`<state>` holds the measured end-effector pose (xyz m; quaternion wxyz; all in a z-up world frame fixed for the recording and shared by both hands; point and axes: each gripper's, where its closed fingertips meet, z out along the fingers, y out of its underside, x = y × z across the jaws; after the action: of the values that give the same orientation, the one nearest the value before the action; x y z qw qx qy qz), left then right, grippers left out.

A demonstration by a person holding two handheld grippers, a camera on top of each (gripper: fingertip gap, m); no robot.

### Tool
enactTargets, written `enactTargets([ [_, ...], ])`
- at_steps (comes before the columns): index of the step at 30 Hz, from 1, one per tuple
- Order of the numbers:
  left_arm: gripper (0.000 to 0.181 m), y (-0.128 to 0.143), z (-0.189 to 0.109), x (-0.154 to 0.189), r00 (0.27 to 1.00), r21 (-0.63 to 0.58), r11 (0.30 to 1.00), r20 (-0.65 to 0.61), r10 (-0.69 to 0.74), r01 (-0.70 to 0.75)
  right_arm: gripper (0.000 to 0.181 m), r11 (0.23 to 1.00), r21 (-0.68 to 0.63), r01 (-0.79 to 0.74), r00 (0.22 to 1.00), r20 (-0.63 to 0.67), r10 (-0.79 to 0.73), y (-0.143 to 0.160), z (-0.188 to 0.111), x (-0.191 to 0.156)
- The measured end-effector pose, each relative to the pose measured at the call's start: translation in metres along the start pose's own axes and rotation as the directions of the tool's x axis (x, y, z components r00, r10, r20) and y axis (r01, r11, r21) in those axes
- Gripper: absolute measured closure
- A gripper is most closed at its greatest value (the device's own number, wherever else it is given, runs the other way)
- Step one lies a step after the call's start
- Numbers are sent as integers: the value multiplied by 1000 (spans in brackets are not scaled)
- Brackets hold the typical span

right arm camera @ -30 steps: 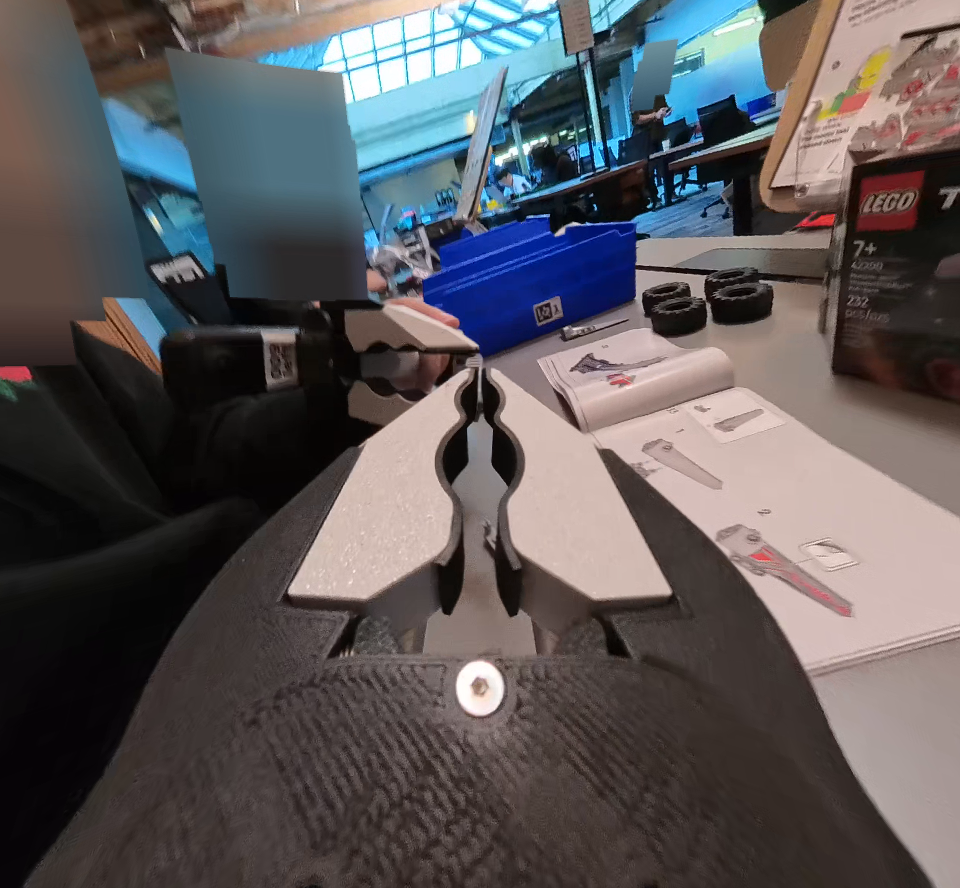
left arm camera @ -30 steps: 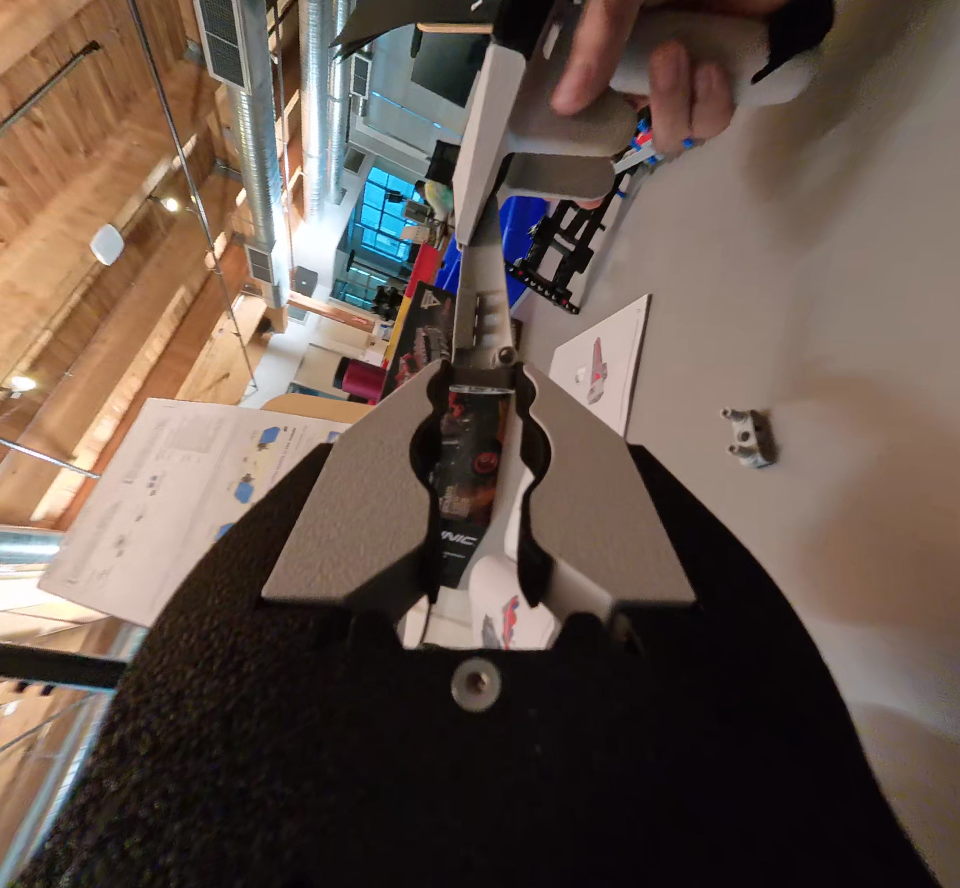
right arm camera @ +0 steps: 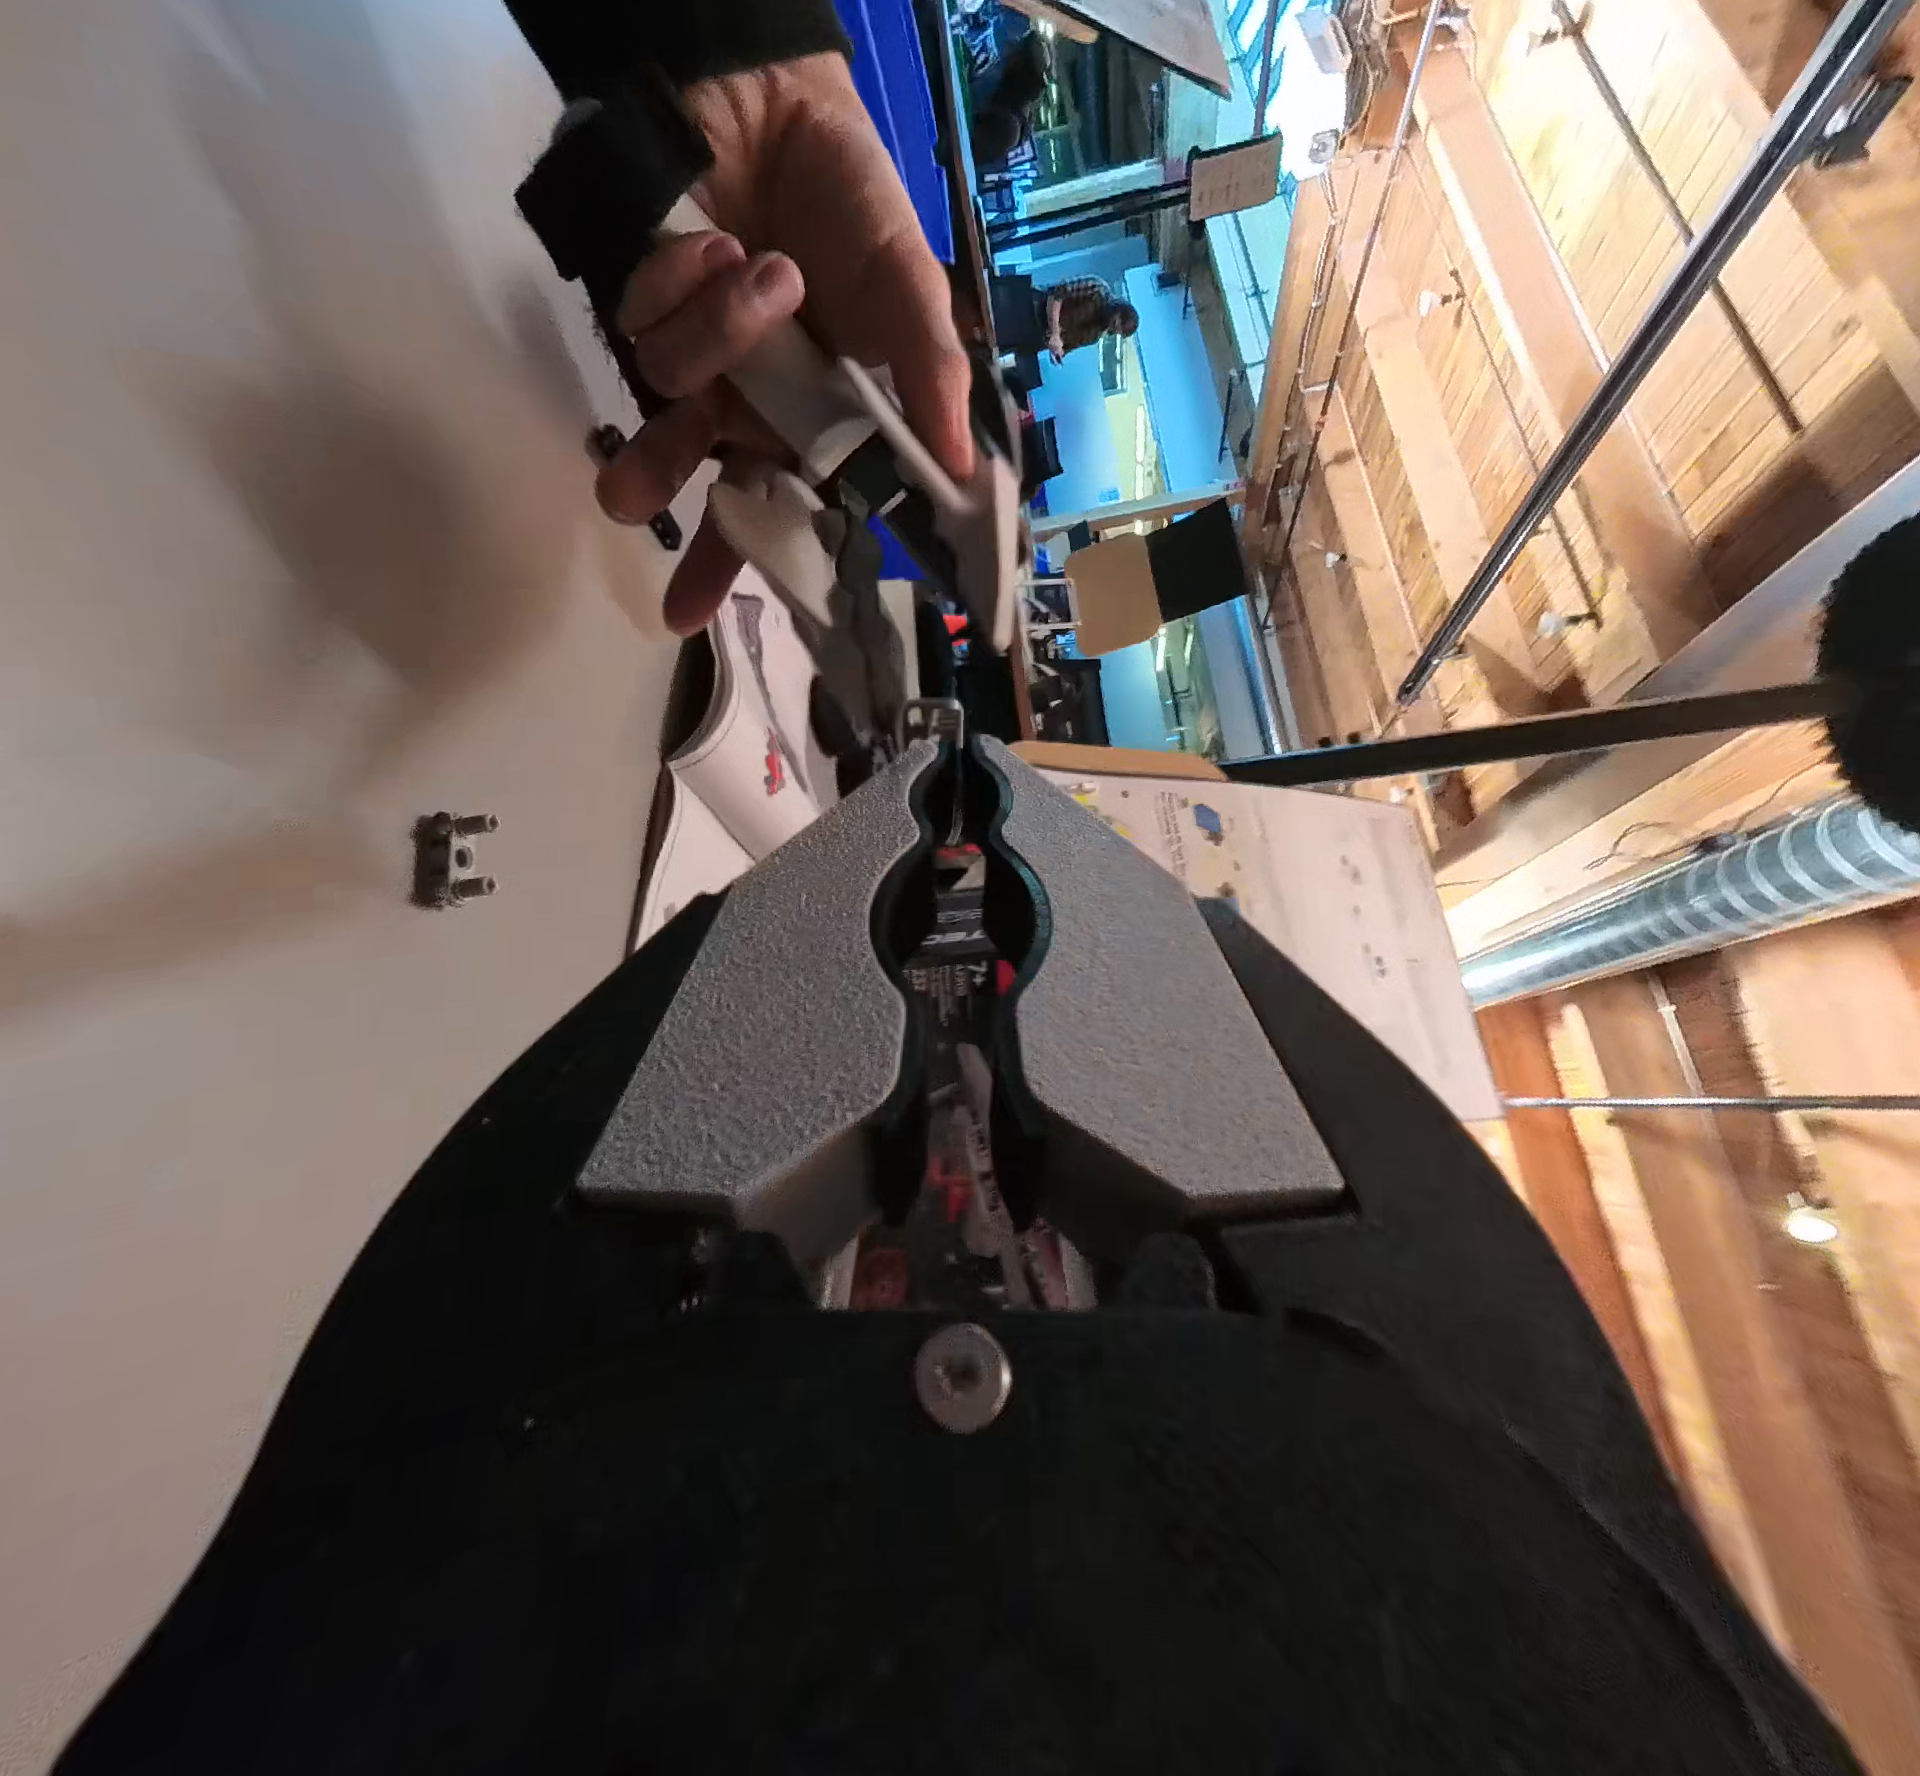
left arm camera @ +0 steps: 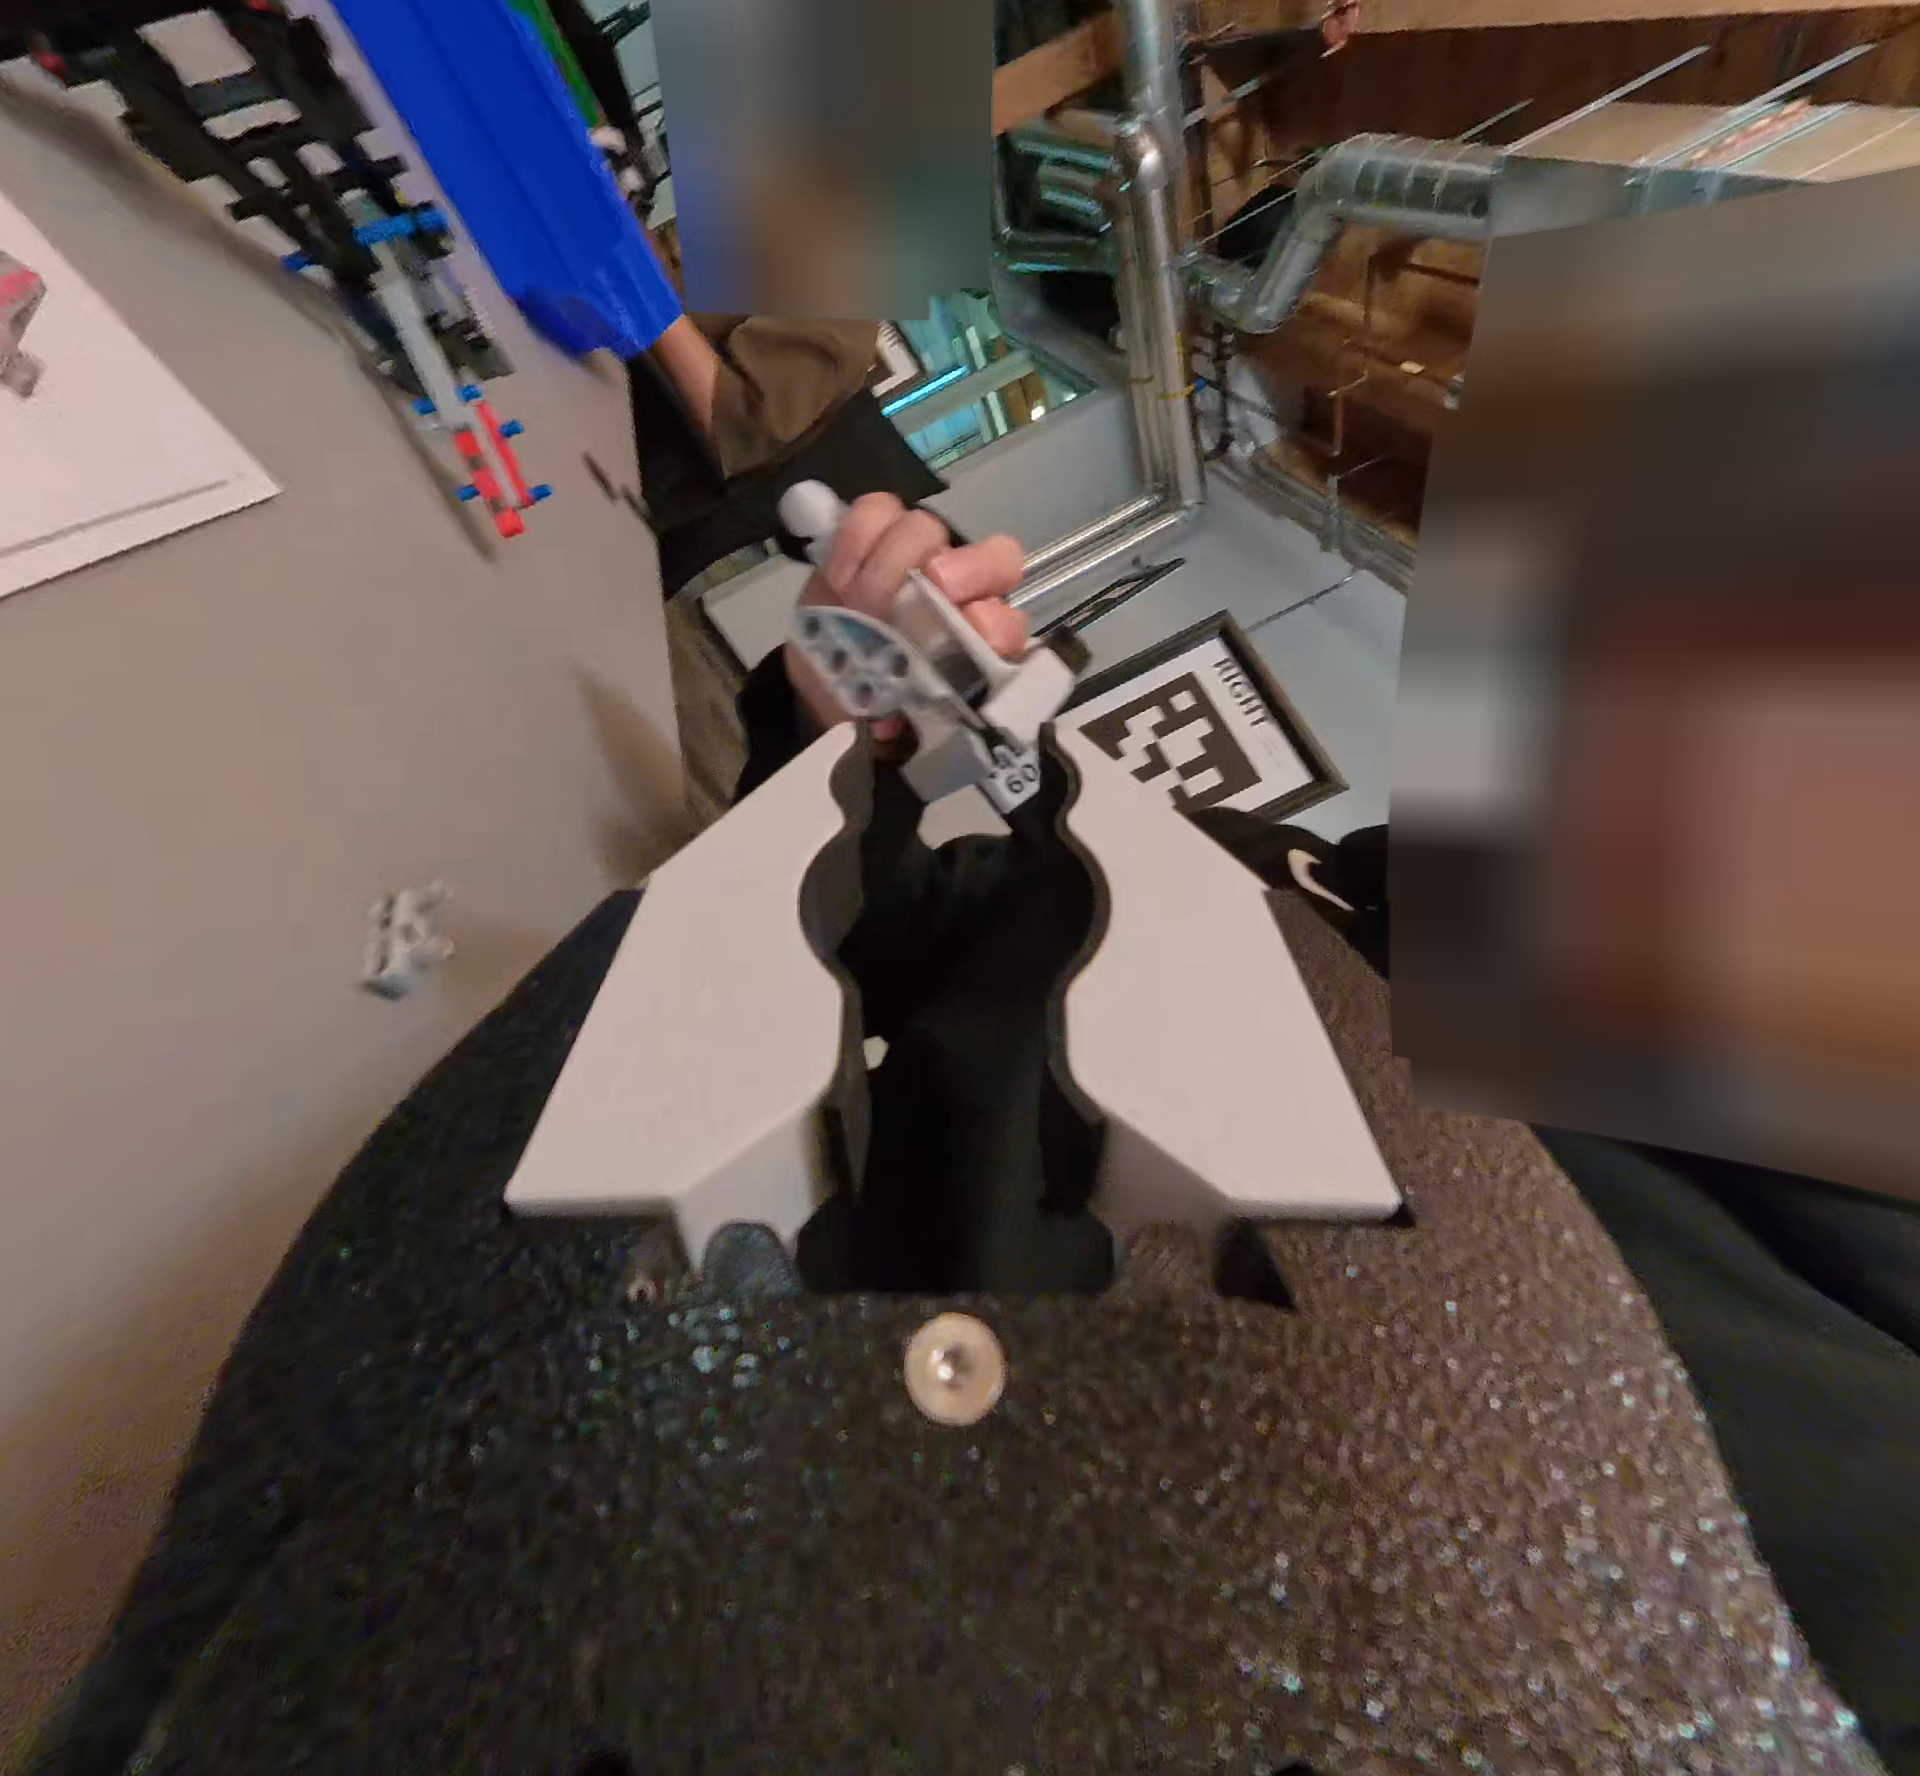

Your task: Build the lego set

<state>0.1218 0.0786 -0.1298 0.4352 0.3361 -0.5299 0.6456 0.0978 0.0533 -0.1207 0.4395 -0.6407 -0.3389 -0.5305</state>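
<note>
Grey left claw [left arm camera: 951, 750] gapes empty, tilted; right claw [right arm camera: 954, 750] pinches a small grey piece [right arm camera: 932, 716].

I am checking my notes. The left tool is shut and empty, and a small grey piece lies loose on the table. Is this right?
Not quite. The left tool is open, not shut: the left wrist view shows a wide gap between its fingers. It is empty, and the small grey piece does lie loose on the table.
</note>
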Motion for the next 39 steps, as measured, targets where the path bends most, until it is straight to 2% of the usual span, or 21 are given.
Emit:
enactTargets([
  [4,150,-8,-8,-9,999,20,999,15,-41,41,181,995,5,97,995,33,-97,-12,5,-13],
  [6,150,-1,-7,-14,998,-33,999,45,-33,34,181,994,13,108,994,28,-108,-15,7,-16],
  [10,155,15,1,-7,999,-126,991,-1,-38,38,181,995,50,81,996,15,-82,-21,7,-15],
  [15,164,12,1,-10,998,-94,994,6,56,-55,181,998,44,-35,998,58,33,-7,5,-18],
  [18,167,8,4,-8,984,-68,983,21,174,-173,177,957,92,-274,961,61,269,2,0,-11],
  [19,168,4,4,-9,973,-50,974,45,224,-222,170,922,88,-377,926,67,372,10,-2,-8],
  [21,168,-1,3,-11,936,-39,941,99,339,-336,144,796,39,-604,794,118,597,30,-5,-7],
  [24,168,-2,2,-21,846,-77,868,195,495,-490,129,497,-24,-867,484,193,854,46,-7,-10],
  [26,167,0,4,-28,774,-125,810,241,585,-573,144,305,-44,-951,287,241,927,49,-6,-11],
  [28,167,2,8,-29,696,-157,738,253,672,-656,151,182,-80,-980,150,304,941,47,-5,-19],
  [29,168,2,10,-29,655,-171,702,261,709,-691,157,150,-125,-981,99,340,935,45,-4,-27],
  [31,167,3,14,-29,573,-208,627,267,775,-751,165,144,-174,-974,72,365,928,44,-2,-39],
  [32,167,4,15,-31,538,-230,595,269,799,-770,177,166,-160,-973,97,373,923,43,-2,-39],
  [35,168,7,14,-35,480,-295,543,263,837,-786,178,271,-163,-949,196,371,908,44,-2,-44],
  [37,166,14,8,-48,433,-412,502,255,865,-760,181,327,-219,-919,217,412,885,42,-4,-54],
  [38,164,15,3,-54,382,-482,460,256,888,-745,181,365,-253,-896,238,420,876,44,-5,-62],
  [39,152,12,-3,-58,312,-546,407,262,913,-732,181,403,-289,-869,263,420,868,49,-6,-69],
])
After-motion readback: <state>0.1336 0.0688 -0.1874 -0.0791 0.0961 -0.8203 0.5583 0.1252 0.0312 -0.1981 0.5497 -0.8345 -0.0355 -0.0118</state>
